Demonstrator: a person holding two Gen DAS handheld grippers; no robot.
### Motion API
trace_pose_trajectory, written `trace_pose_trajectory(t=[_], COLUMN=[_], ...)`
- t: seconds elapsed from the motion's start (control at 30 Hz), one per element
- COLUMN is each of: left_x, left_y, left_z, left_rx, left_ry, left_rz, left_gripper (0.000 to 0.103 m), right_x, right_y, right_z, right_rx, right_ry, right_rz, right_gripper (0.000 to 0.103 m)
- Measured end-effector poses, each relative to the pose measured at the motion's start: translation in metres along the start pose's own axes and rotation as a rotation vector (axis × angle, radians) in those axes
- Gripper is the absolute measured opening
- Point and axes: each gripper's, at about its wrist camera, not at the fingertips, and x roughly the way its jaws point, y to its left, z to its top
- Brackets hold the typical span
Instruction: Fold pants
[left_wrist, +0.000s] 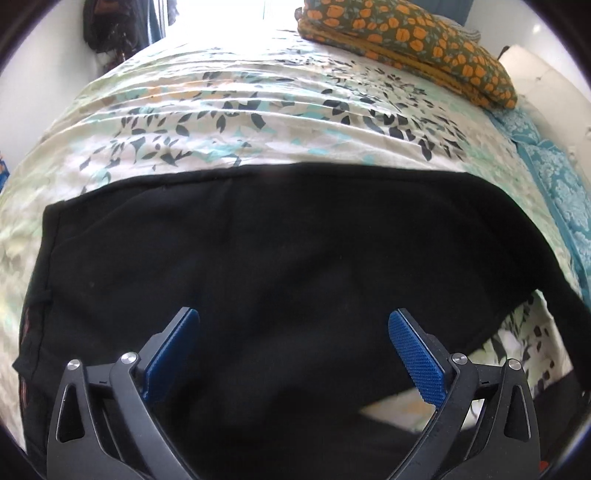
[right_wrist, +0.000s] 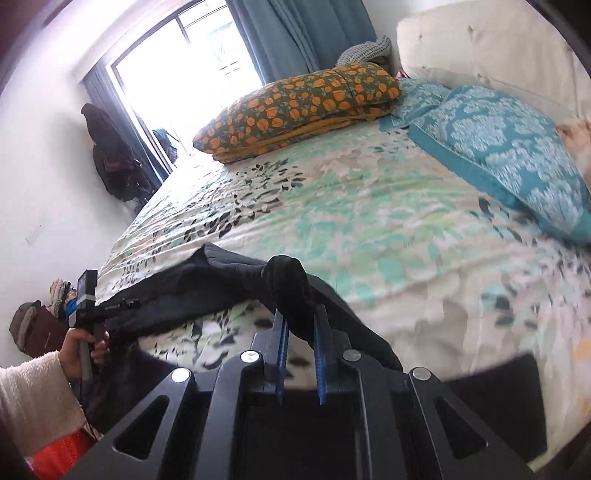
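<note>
The black pants (left_wrist: 258, 266) lay spread across the near part of the bed (left_wrist: 258, 122), over its leaf-patterned cover, their far edge running straight from side to side in the left wrist view. One part of the cloth stretched away toward the bed's right side, lifted clear of the cover there.

The left tool (left_wrist: 293, 325) hung above the pants with its two blue pads (left_wrist: 415, 360) wide apart and nothing between them; the dark cloth lay under the gap. In the right wrist view the same tool (right_wrist: 86, 295) showed at the bed's near left edge, gripped by a hand (right_wrist: 83, 350) in a fleecy white sleeve (right_wrist: 33, 398).

The right tool (right_wrist: 299, 325) was clamped on a bunched fold of the pants (right_wrist: 288, 284). Its blue pads (right_wrist: 319, 354) stood close together with the cloth pinched between them, a dark lump rising above the fingertips. From that lump the fabric trailed back toward the left tool, raised off the cover in a sagging band.

At the far end of the bed lay a folded orange-flowered quilt (right_wrist: 295, 110), and beside it, toward the headboard (right_wrist: 480, 48), a turquoise patterned pillow (right_wrist: 509, 155). Teal curtains (right_wrist: 295, 33) hung by the bright window (right_wrist: 184, 66), and dark clothing (right_wrist: 110, 155) hung on the wall past the bed's far left corner.
</note>
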Motion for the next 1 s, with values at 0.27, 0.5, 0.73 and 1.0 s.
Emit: trace_pose_trajectory(t=[0.27,0.5,0.73,1.0], left_x=[-0.026,0.006,0.047,0.075], left_y=[0.016,-0.027,-0.049,-0.052], left_z=[-0.016,0.021,0.05,0.069], left_rx=[-0.106,-0.222,-0.318,-0.386], left_ry=[0.029,0.136,0.164,0.149], left_rz=[-0.124,-0.328,-0.28,-0.203], left_gripper=[0.102,0.102,0.102,0.102], right_x=[-0.031,-0.041,-0.071,-0.059], right_y=[-0.034,-0.049,-0.061,-0.084], right_z=[-0.102,-0.099,-0.1,-0.108], right_rx=[0.322,0.373,0.419,0.579], right_ry=[-0.003,-0.076,-0.249,-0.082], right_rz=[-0.033,-0.025,0.016,-0.001], right_gripper=[0.013,0.013,0.001,0.019])
